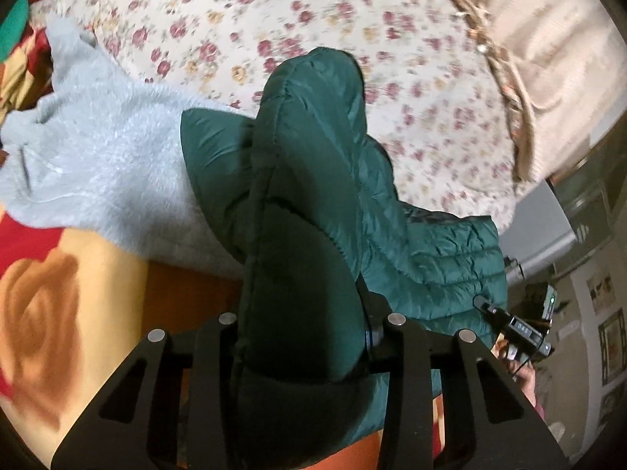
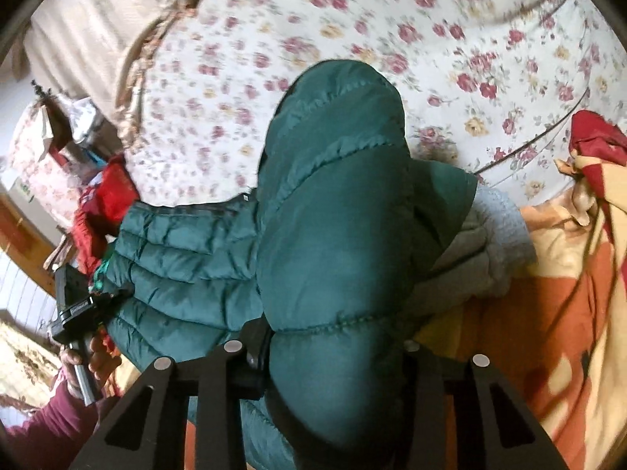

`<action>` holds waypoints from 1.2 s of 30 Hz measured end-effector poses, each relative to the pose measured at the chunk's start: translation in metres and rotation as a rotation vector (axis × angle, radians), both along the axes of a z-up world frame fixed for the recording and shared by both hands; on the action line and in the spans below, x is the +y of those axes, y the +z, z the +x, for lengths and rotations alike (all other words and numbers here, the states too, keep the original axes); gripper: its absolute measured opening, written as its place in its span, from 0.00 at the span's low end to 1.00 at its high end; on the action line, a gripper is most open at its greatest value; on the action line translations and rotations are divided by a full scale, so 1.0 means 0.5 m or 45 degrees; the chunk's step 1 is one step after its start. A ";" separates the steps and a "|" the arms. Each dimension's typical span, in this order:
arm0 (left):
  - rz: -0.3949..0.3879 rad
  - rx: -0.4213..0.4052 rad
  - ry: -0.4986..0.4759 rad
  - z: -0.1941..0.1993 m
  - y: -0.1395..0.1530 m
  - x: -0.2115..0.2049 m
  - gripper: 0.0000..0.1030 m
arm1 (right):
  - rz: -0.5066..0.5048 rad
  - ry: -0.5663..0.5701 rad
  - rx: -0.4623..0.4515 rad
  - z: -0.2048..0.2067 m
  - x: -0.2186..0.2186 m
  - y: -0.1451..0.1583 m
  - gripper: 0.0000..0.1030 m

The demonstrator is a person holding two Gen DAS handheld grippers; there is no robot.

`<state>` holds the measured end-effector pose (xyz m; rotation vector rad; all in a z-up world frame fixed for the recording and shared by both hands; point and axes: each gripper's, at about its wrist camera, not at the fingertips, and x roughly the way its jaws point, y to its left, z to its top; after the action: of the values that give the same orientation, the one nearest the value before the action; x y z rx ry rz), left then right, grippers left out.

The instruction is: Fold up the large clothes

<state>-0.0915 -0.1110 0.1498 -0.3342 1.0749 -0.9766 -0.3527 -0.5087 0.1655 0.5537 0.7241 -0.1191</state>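
A dark green quilted puffer jacket (image 1: pixel 313 180) lies over the bed, and both grippers hold it. My left gripper (image 1: pixel 309 337) is shut on a thick padded fold of the jacket that rises in front of the camera and hides the fingertips. My right gripper (image 2: pixel 333 356) is shut on another bulging fold of the same jacket (image 2: pixel 333 211). The rest of the jacket (image 1: pixel 435 258) spreads between the two grippers. The other gripper and hand show at the edge of each view, in the left wrist view (image 1: pixel 521 329) and the right wrist view (image 2: pixel 78 313).
A pale grey fleece garment (image 1: pixel 98 164) lies beside the jacket, also in the right wrist view (image 2: pixel 482 258). A floral bedspread (image 1: pixel 313 11) covers the bed behind. A red, orange and cream blanket (image 2: pixel 548 313) lies in front. Red clothing (image 2: pixel 106 203) sits at the bed's edge.
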 end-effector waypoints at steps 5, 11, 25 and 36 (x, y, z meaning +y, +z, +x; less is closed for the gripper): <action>0.065 0.004 -0.060 -0.064 0.030 0.074 0.34 | 0.075 0.046 0.025 -0.091 0.065 0.001 0.36; 0.301 0.025 -0.007 -0.105 -0.027 0.109 0.49 | 0.017 -0.059 0.226 -0.138 0.105 -0.076 0.50; 0.569 -0.443 0.200 -0.215 0.030 0.114 0.81 | -0.297 -0.343 0.224 -0.187 0.188 -0.010 0.80; 0.532 -0.610 0.197 -0.327 0.083 0.052 0.81 | -0.271 -0.285 0.062 -0.156 0.363 0.030 0.83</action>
<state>-0.2551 -0.0847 0.1915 0.1549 0.7716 -0.6264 -0.4309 -0.3269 0.1806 0.4271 0.6856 -0.4144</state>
